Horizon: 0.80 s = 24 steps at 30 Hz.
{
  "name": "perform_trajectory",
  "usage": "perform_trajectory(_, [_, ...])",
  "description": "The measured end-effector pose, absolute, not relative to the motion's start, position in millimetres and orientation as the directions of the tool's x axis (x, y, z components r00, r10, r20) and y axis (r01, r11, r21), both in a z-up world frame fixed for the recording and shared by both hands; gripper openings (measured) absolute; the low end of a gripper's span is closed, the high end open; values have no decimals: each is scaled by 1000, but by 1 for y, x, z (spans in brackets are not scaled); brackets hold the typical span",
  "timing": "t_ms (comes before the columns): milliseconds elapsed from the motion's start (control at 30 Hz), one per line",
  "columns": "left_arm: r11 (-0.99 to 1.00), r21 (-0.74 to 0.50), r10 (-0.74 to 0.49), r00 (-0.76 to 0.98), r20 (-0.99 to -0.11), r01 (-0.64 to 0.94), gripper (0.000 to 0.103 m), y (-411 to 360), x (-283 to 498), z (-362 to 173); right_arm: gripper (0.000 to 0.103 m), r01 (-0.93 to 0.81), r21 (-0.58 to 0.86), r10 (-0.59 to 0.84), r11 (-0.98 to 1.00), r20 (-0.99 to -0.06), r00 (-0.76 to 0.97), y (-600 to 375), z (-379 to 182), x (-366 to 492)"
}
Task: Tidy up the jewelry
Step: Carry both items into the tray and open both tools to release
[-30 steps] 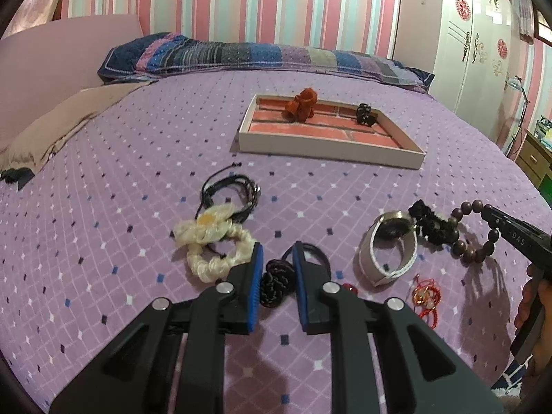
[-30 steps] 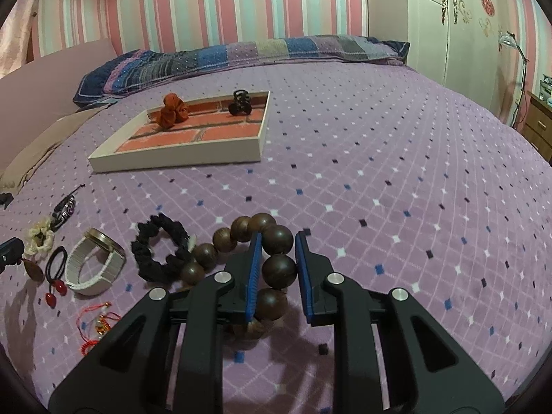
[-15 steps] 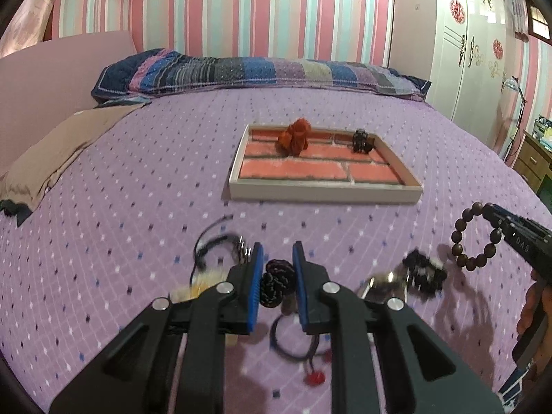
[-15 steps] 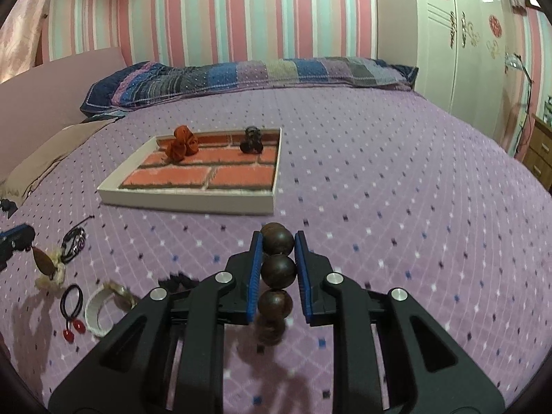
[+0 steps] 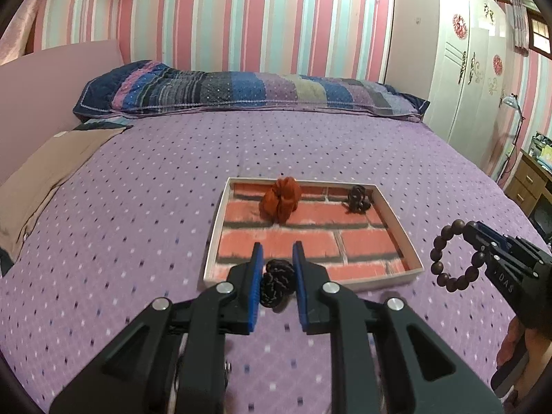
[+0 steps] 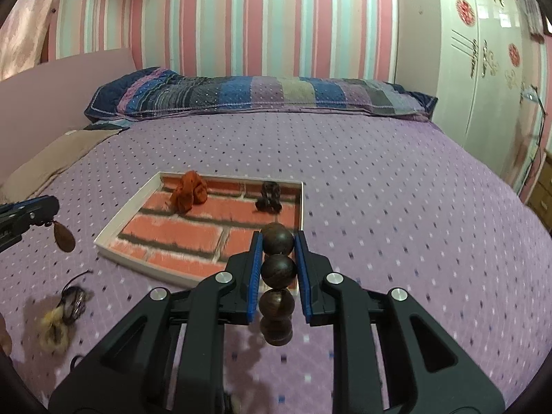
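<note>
Dark wooden bead bracelet (image 6: 277,269) hangs clamped between the blue pads of the right hand-held gripper (image 6: 277,269), low centre of the right wrist frame, above the near rim of the white tray (image 6: 114,224). The left hand-held gripper (image 5: 277,272) is clamped on a dark braided hair tie (image 5: 276,281). Inside the brick-patterned tray lie an orange scrunchie (image 5: 280,199) and a dark hair clip (image 5: 357,199), on the purple bed (image 5: 138,189)

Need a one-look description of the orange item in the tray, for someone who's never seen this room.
On the purple bed lies a shallow white tray lined with a red brick print. At its far end sits the orange scrunchie, a bunched fabric lump. Its only neighbour in the tray, the dark hair tie, is smaller and nearly black.
</note>
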<state>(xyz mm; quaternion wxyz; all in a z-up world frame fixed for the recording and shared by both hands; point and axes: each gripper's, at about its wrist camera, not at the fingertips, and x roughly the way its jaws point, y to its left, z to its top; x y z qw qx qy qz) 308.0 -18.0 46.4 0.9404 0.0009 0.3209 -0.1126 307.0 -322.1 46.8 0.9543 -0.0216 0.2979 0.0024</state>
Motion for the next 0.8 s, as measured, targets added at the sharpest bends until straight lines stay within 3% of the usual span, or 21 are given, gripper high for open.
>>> perform_trajectory(333, [981, -63, -177, 701, -690, 186, 18, -33, 400, 17, 20, -44, -49, 5, 998, -616, 787, -296, 34, 404])
perform_trajectory(800, [986, -80, -153, 573, -805, 149, 18, -35, 493, -56, 20, 18, -109, -91, 994, -715, 693, -309, -32, 488])
